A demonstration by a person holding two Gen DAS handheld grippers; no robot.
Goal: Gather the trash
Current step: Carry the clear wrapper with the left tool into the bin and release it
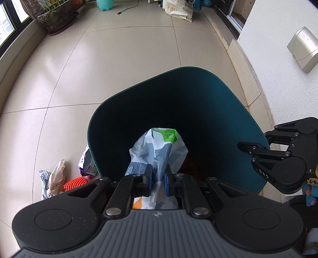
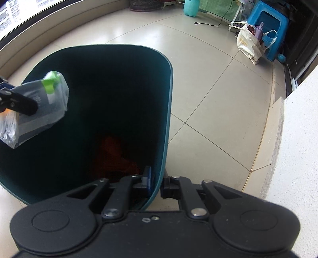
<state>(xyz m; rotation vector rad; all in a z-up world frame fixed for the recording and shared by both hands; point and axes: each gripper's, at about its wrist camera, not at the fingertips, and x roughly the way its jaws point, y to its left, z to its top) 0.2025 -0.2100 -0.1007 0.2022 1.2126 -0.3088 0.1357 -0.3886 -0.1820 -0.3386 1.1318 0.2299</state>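
Note:
A dark teal trash bin [image 1: 228,103] stands open on the tiled floor. My left gripper [image 1: 157,178] is shut on a crumpled plastic wrapper [image 1: 159,150], grey and white with a green patch, held over the bin's mouth. The same wrapper [image 2: 43,105] hangs at the left of the right wrist view. My right gripper [image 2: 157,184] is shut on the bin's wall [image 2: 165,139], one pad inside and one outside; it shows at the right edge of the left wrist view [image 1: 246,147]. Something red [image 2: 117,156] lies at the bin's bottom.
More litter lies left of the bin: a purple packet [image 1: 87,164], an orange ribbed item [image 1: 74,183], a crumpled pale bag [image 1: 53,178]. A potted plant [image 1: 55,17], a teal bottle [image 2: 190,7], a blue stool [image 2: 268,25] and a cream bag [image 2: 250,45] stand farther off. A white wall [image 1: 278,65] rises on the right.

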